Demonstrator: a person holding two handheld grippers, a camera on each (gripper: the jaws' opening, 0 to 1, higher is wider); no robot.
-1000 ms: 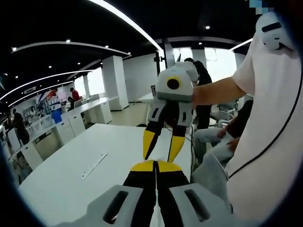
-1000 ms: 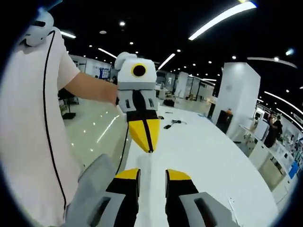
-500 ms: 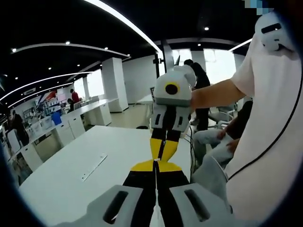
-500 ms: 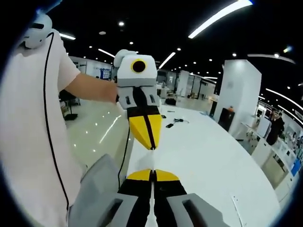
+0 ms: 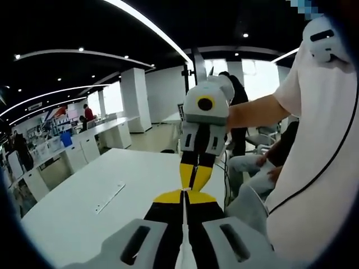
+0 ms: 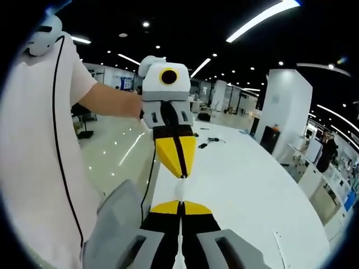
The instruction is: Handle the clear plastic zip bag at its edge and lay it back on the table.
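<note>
The clear bag is hard to make out: in the right gripper view only a thin pale strip [image 6: 179, 189] shows, stretched between the two grippers above the white counter [image 6: 247, 185]. The right gripper [image 6: 180, 204] has its fingers pressed together on the near end of that strip, and the left gripper [image 6: 180, 175] pinches the far end. In the left gripper view, the left gripper [image 5: 184, 194] and the right gripper [image 5: 193, 188] meet tip to tip, both closed. A flat strip [image 5: 110, 197] lies on the counter, left.

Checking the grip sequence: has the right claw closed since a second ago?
Yes. The right claw had its jaws apart then; now they meet, tips still facing the left claw over the white table.
</note>
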